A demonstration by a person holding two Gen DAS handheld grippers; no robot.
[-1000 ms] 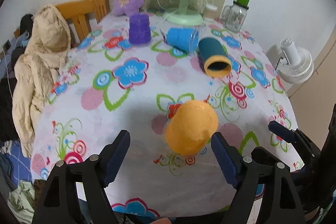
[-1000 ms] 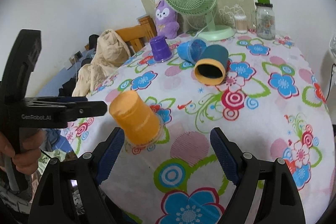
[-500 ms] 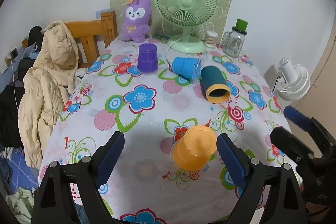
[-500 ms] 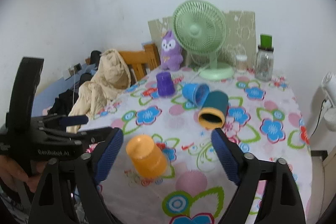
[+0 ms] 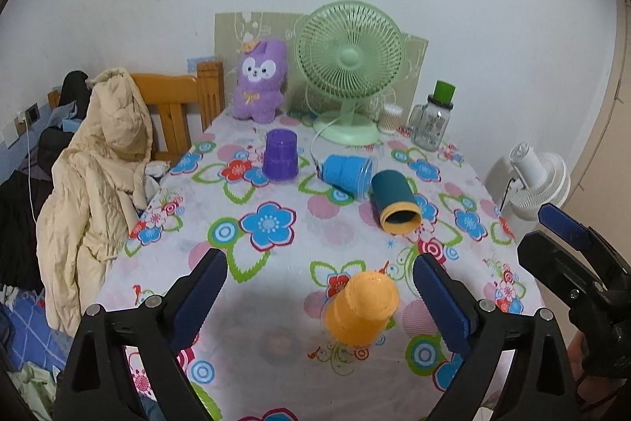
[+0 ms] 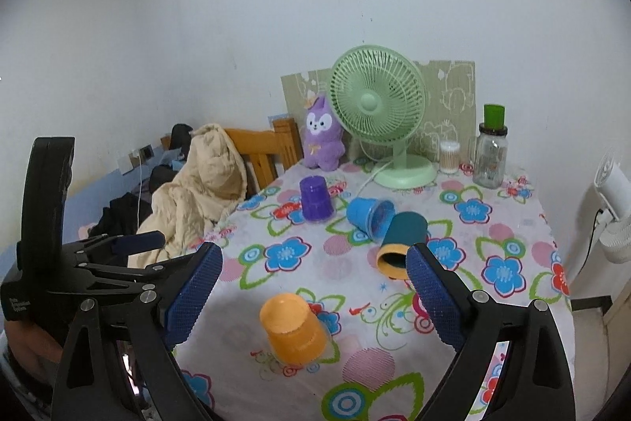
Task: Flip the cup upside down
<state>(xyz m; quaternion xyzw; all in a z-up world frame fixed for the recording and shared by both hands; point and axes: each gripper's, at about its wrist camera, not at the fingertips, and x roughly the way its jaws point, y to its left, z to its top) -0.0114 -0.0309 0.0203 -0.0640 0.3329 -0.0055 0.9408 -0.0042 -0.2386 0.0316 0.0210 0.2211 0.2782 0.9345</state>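
Observation:
An orange cup [image 5: 361,308] stands upside down near the front edge of the flowered table [image 5: 276,223]; it also shows in the right wrist view [image 6: 294,330]. A purple cup [image 5: 279,154] stands upside down further back. A blue cup [image 5: 347,174] and a teal cup with an orange rim [image 5: 394,202] lie on their sides at mid-table. My left gripper [image 5: 319,296] is open and empty, above and in front of the orange cup. My right gripper [image 6: 313,292] is open and empty, pulled back over the front edge.
A green desk fan [image 5: 351,66], a purple plush toy [image 5: 260,81], a glass jar with a green lid [image 5: 434,121] and a cotton swab holder [image 5: 390,117] stand at the back. A chair with a beige jacket [image 5: 98,164] is left. A white fan [image 5: 532,180] is right.
Both grippers have pulled back and risen away from the orange cup, which stays upside down on the table. More of the room and wall shows now.

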